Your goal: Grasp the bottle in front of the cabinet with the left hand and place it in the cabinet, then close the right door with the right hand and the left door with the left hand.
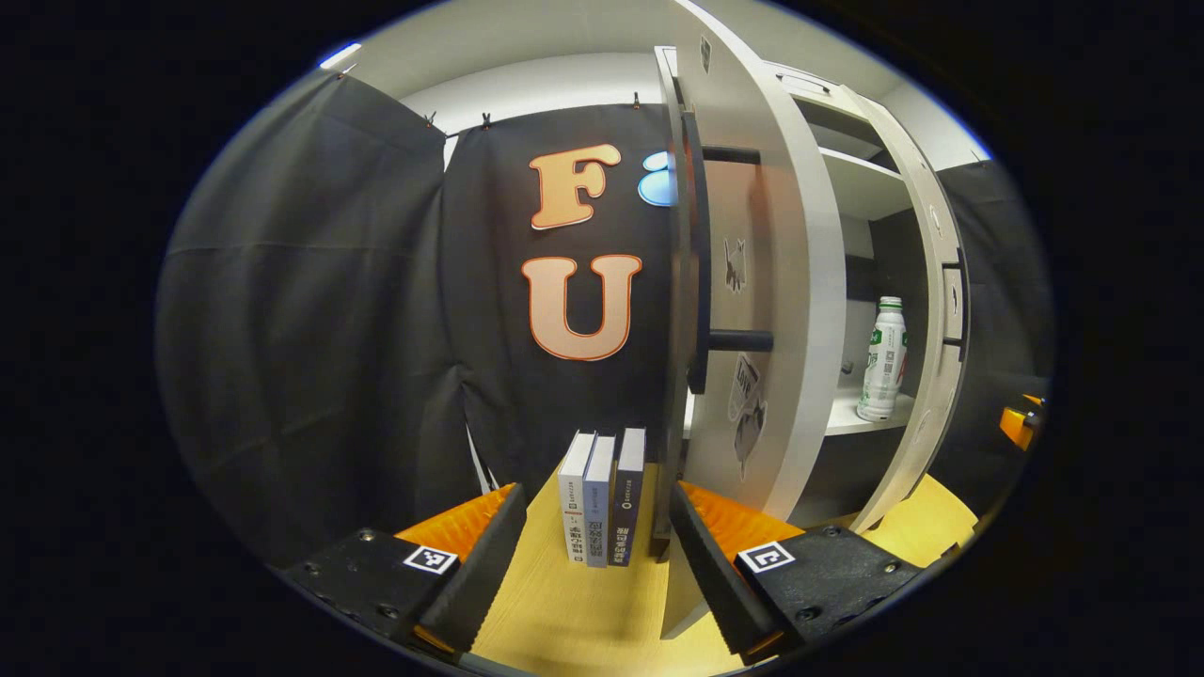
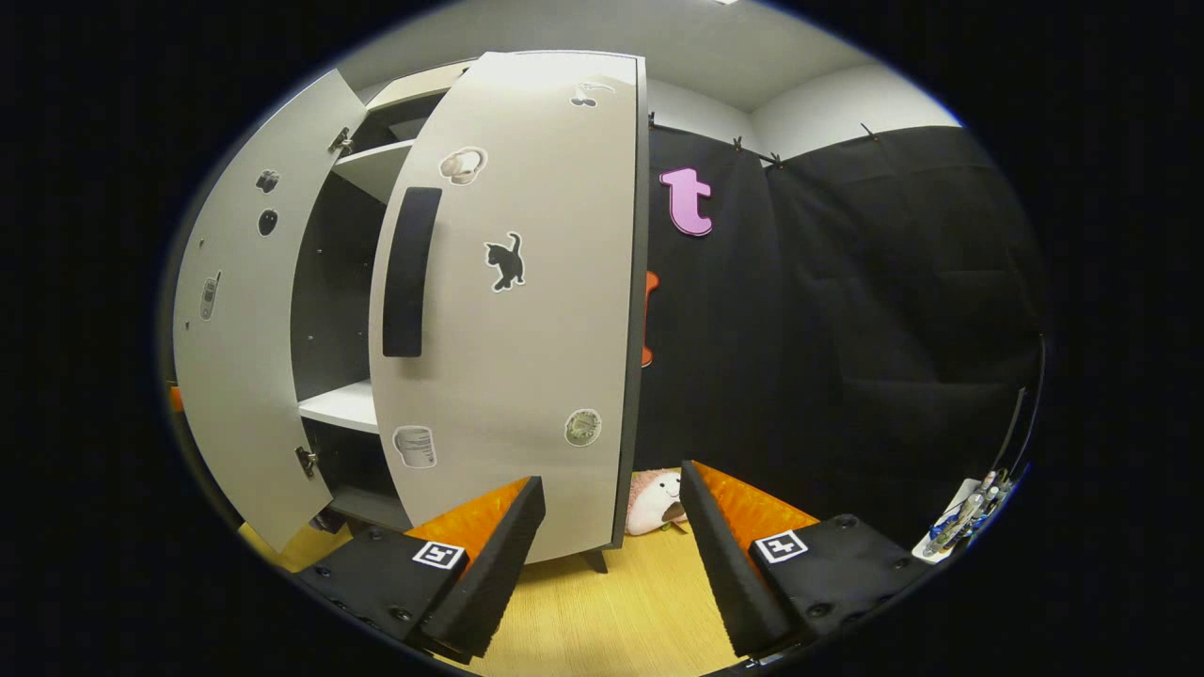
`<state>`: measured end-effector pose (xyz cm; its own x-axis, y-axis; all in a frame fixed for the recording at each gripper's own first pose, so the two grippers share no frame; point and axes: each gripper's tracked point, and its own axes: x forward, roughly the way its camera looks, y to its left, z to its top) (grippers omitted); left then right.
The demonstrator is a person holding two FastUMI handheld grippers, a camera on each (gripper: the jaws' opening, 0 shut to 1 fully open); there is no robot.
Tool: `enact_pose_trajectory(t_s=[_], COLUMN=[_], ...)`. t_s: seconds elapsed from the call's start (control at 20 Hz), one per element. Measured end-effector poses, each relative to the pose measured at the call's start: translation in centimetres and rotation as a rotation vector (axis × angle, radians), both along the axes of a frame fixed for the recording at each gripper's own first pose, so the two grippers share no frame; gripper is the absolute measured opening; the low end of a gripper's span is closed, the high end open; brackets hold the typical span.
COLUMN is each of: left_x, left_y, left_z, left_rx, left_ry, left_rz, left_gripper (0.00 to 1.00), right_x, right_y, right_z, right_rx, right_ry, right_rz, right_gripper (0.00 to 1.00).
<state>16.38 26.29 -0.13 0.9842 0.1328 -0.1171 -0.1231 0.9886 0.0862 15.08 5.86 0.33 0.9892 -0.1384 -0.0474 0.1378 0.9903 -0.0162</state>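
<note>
The bottle (image 1: pixel 883 359) stands upright on the cabinet's middle shelf (image 1: pixel 870 416), so the placing looks done and both doors are left to close. The right door (image 2: pixel 527 310) hangs ajar, its free edge just ahead of the right gripper (image 2: pixel 609 550) and slightly to its left, the tall handle (image 2: pixel 407 271) running vertically. The left door (image 1: pixel 767 282) stands just right of the left gripper (image 1: pixel 594 555). Both grippers' fingers are spread wide, holding nothing.
</note>
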Motion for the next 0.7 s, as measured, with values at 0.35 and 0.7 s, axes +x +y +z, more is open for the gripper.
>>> enact_pose_trajectory(t_s=[0.35,0.7], left_x=[-0.6,-0.6], left_y=[-2.4,-7.0], left_z=[0.0,-0.3], left_rx=[-0.036,-0.061], left_ry=[0.0,0.016], left_rz=[-0.011,-0.059], left_gripper=[0.93,0.94], right_x=[-1.4,-2.5], right_y=[-2.7,-5.8], right_z=[0.5,0.7], right_rx=[-0.004,-0.006], right_ry=[-0.014,-0.021], right_rz=[-0.002,-0.001], right_gripper=[0.96,0.96])
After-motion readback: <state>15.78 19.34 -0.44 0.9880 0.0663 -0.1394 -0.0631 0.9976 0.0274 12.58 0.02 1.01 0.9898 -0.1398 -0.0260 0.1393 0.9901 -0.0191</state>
